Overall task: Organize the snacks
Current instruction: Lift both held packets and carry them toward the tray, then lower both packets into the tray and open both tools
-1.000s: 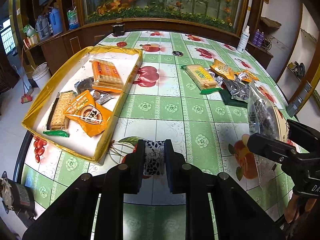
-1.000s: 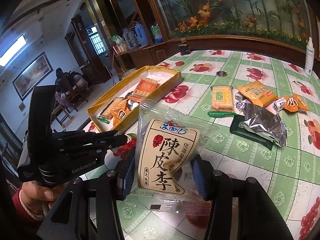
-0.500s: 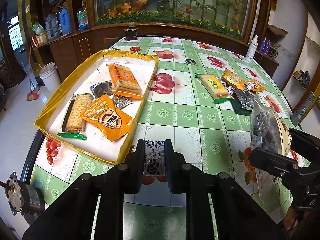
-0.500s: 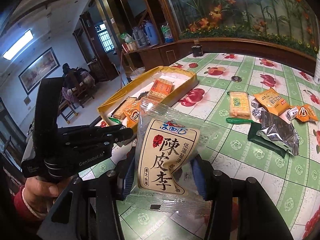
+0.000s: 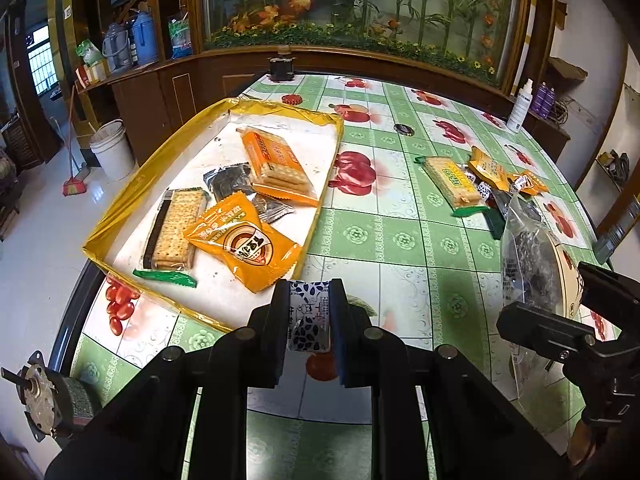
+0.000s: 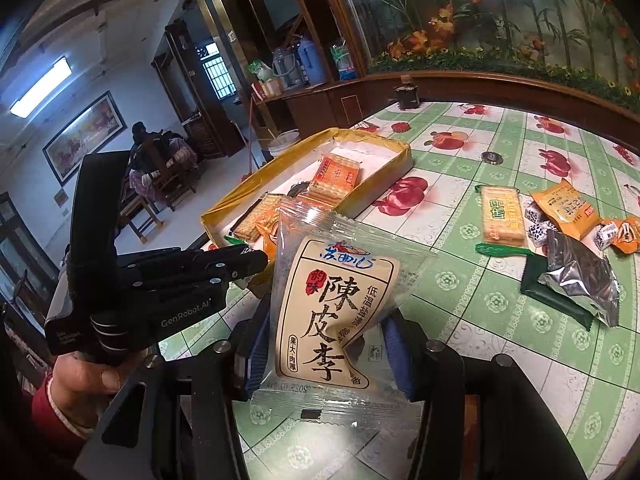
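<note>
My left gripper is shut on a small blue-and-white wrapped candy, held just short of the near corner of the yellow tray. The tray holds cracker packs, an orange snack pouch and a silver packet. My right gripper is shut on a clear plum snack bag with a cream label, held upright above the table. In the left wrist view that bag shows at the right. The left gripper appears at the left of the right wrist view, a hand under it.
A pile of loose snacks lies on the green checked tablecloth to the right: a cracker pack, orange pouches, small candies, a silver packet on a green one. A white bottle stands at the far edge. A bucket is on the floor.
Both grippers have drifted toward the yellow tray with their snacks held; the tray now looks larger and closer in both views.
</note>
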The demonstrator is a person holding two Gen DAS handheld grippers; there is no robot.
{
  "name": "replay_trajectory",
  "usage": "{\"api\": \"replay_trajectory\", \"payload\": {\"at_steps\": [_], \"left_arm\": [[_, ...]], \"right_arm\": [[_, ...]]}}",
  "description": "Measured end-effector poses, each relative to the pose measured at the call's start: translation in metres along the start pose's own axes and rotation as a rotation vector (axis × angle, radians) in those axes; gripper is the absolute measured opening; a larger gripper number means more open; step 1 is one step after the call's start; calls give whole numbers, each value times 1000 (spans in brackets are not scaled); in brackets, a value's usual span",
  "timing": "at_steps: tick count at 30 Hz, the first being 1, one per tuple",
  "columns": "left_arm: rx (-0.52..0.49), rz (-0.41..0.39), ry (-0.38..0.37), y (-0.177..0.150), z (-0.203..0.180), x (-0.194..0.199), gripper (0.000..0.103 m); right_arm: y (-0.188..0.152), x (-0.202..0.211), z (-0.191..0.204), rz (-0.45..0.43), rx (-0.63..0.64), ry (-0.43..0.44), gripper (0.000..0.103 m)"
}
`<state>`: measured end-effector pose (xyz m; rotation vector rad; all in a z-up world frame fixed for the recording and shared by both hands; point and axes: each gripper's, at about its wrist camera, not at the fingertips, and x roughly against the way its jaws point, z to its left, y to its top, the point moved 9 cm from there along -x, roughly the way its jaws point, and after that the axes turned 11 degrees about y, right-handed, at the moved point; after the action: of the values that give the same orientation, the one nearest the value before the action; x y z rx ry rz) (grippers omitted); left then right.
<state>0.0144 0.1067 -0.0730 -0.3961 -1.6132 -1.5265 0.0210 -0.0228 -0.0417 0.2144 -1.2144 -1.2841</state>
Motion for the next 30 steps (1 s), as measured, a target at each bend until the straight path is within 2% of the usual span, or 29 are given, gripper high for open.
{"api": "replay_trajectory", "payload": {"at_steps": [20,30], "left_arm": [[64,1,58,19,42,-23,16],[129,-3,102,45,76,-42,16]], "right_arm": [[29,-48,-3,42,13,38,51],[68,-78,-3,19,27,61,51]]}}
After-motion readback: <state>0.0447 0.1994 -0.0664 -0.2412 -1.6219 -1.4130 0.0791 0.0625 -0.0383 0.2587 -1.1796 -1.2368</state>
